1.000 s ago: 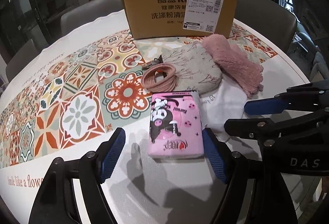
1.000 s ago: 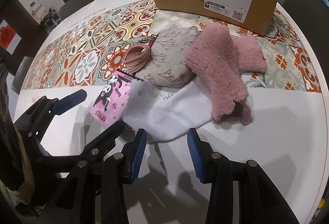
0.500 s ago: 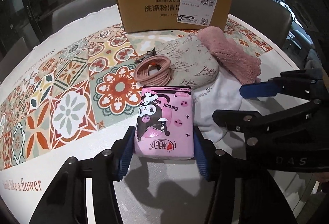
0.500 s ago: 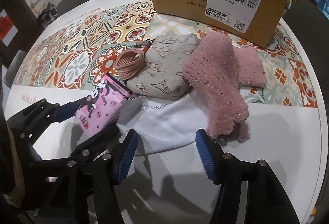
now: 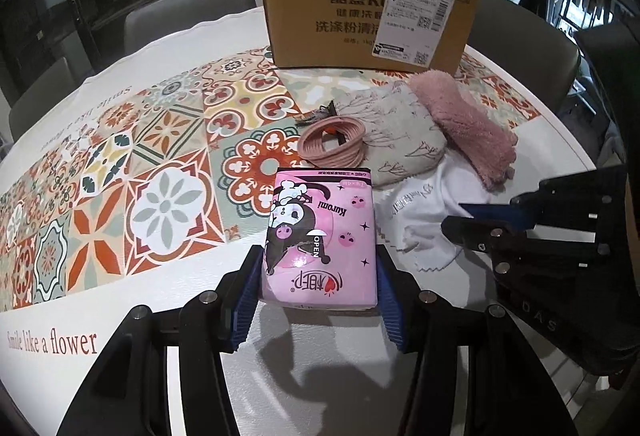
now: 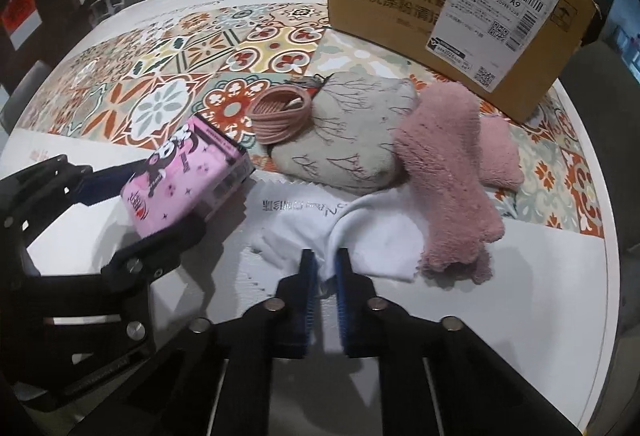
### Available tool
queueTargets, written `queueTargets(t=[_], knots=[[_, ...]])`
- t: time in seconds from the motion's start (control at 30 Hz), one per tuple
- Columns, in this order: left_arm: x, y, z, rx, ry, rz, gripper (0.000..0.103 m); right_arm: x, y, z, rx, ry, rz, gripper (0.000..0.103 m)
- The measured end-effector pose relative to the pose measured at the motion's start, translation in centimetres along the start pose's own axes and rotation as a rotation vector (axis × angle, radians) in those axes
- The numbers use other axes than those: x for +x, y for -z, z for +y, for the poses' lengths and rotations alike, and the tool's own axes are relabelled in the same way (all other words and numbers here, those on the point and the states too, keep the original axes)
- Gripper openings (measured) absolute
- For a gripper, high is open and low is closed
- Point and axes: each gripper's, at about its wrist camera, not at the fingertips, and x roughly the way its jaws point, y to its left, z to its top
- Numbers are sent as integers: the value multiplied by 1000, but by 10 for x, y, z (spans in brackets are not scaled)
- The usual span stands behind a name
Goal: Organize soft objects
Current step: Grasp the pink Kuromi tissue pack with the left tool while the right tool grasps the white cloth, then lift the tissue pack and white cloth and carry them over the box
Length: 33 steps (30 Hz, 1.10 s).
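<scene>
So the left gripper (image 5: 318, 292) has its blue pads squeezed against both long sides of a pink rectangular tissue pack with a cartoon print (image 5: 320, 236), which looks lifted a bit off the round table (image 5: 320, 376), going by the shadow under it. The right gripper (image 6: 325, 276) has its pads nearly together, pinching the near edge of a white thin cloth with zigzag-cut edges (image 6: 304, 220), which lies crumpled on the plain white strip along the table's near edge. Just past the cloth there's a beige fabric pouch with a branch pattern (image 6: 352, 144), with a coil of pink cord (image 6: 282, 112) leaning on its left side and a fuzzy pink towel (image 6: 448, 172) draped over its right end. All of that sits on the patterned tile-print part of the tablecloth (image 5: 160, 164). Behind it, toward the far edge, stands a brown cardboard box with a white shipping label (image 5: 360, 24).
</scene>
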Motion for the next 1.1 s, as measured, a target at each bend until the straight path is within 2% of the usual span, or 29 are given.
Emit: queueTargets(t=[0.23, 0.83, 1.1], knots=[[-15, -6, -2, -7, 28, -29, 52, -13, 1, -6, 67, -60, -18, 6], [-73, -50, -1, -12, 47, -170, 52, -89, -19, -13, 148, -62, -196, 6], [-96, -72, -2, 1, 44, -240, 52, -122, -30, -16, 157, -32, -293, 6]])
